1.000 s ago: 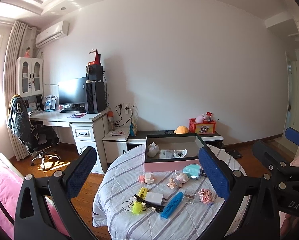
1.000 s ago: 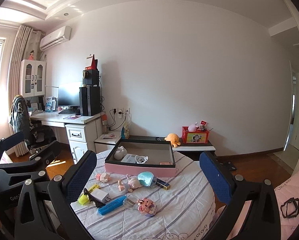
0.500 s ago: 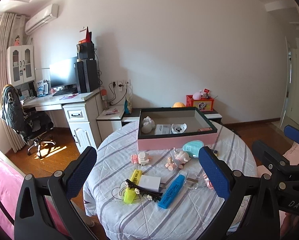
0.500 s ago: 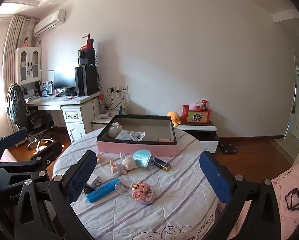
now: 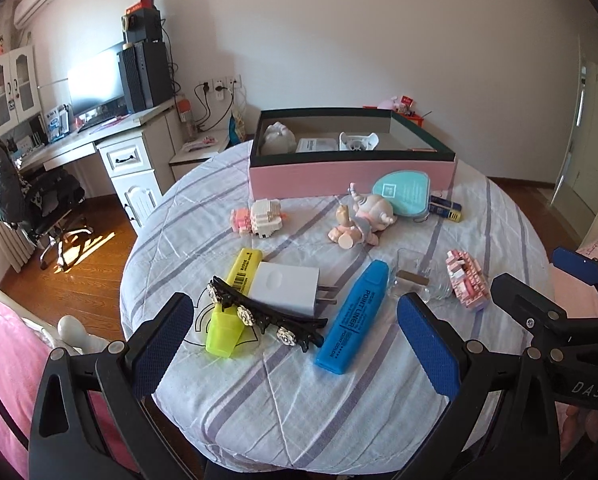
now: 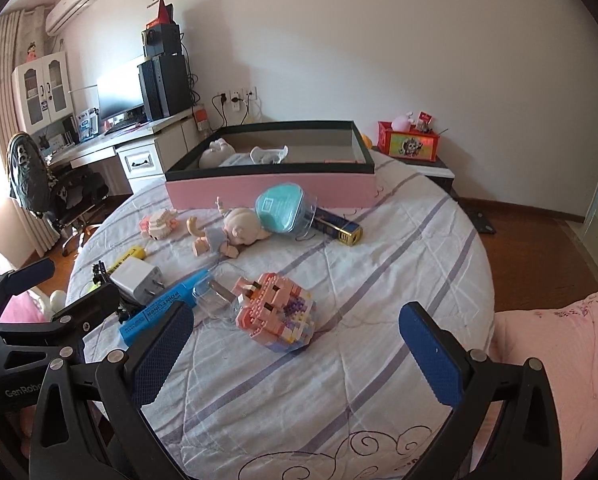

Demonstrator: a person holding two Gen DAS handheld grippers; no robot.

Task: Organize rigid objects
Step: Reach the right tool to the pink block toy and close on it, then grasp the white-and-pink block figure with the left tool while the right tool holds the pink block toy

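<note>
Only left view shows black hair clip [image 5: 265,318] whole, left claw [image 5: 295,344] agape, right claw [image 6: 295,344] agape

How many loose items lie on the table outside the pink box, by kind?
Highlighters: 2, yellow and blue
Block-brick toys: 2
Doll: 1
Charger: 1
Hair clip: 1
Teal case: 1
Clear case: 1
Lighter: 1
Total: 10

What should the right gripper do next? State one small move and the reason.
Probably lower the right gripper onto the pink block figure. Its jaws are open and empty, the figure lies loose on the table just ahead, and the pink box has room.
</note>
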